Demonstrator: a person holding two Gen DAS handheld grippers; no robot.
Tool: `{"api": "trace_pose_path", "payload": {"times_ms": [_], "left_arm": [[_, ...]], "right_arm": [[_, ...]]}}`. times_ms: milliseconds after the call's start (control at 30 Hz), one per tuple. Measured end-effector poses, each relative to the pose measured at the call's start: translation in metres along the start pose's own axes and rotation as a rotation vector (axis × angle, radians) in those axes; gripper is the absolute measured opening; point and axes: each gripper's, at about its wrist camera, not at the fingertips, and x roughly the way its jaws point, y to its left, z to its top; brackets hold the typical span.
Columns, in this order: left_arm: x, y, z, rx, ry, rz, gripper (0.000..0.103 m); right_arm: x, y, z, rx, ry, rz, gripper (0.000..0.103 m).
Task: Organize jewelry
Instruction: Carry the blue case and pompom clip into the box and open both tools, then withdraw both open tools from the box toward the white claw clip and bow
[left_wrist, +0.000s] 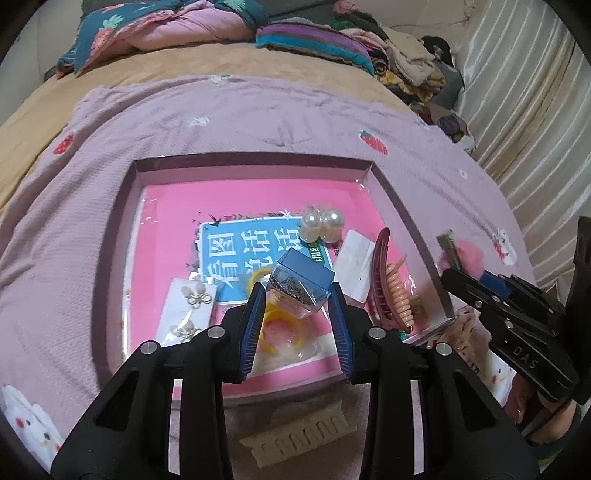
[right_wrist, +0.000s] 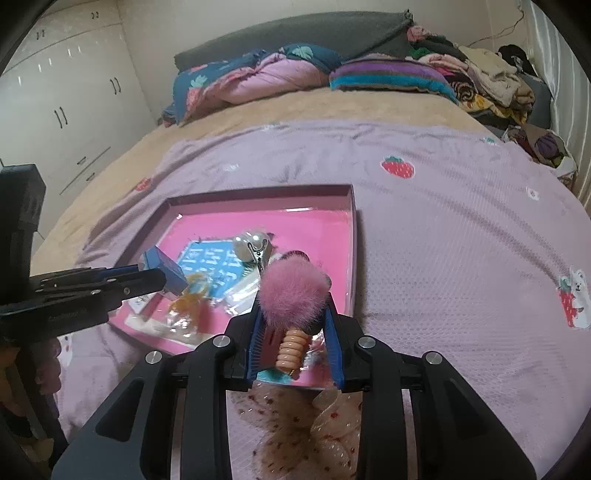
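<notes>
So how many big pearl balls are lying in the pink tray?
2. The pearl balls lie side by side, touching, near the far right part of the pink tray, beyond the blue card. Smaller ones may be hidden under other items.

Pink-floored tray (left_wrist: 122, 236) on lilac bedspread (left_wrist: 258, 122) strewn with red strawberries; blue-lidded clear box (left_wrist: 301, 282); fluffy pink pom-pom clip (right_wrist: 293, 295); pearly white beads (left_wrist: 321, 223); striped purple-and-teal pillow (right_wrist: 388, 75).

- A bed (right_wrist: 258, 110) with a grey headboard (right_wrist: 295, 33) filled the room.
- White wardrobes (right_wrist: 62, 99) lined one wall.
- Pale striped curtains (left_wrist: 524, 110) hung opposite.
</notes>
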Motion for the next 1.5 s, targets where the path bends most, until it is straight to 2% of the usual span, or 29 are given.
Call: {"api": "trace_pose_path", "payload": {"times_ms": [367,467,567,767,867,967,1267,1500], "left_arm": [[0.013,0.004,-0.005,0.000,0.027,0.017,0.027],[0.013,0.004,-0.005,-0.002,0.029,0.018,0.027],[0.013,0.004,-0.005,0.000,0.030,0.019,0.027],[0.005,-0.001,-0.007,0.007,0.025,0.014,0.029],[-0.002,-0.004,-0.007,0.010,0.013,0.014,0.039],[-0.013,-0.006,-0.007,0.009,-0.004,0.015,0.048],[-0.059,-0.013,-0.015,0.011,-0.081,0.025,0.067],[-0.092,-0.019,-0.025,0.015,-0.137,0.043,0.087]], "right_arm": [[0.026,0.004,-0.005,0.012,0.076,0.043,0.031],[0.018,0.003,-0.006,0.029,0.070,0.054,0.040],[0.006,0.001,-0.008,0.038,0.054,0.060,0.053],[-0.031,-0.006,-0.010,0.060,-0.018,0.044,0.072],[-0.050,-0.010,-0.013,0.071,-0.047,0.043,0.074],[-0.063,-0.012,-0.015,0.078,-0.067,0.034,0.082],[-0.098,-0.012,-0.027,0.092,-0.112,0.050,0.083],[-0.118,-0.002,-0.037,0.075,-0.128,0.062,0.084]]}}
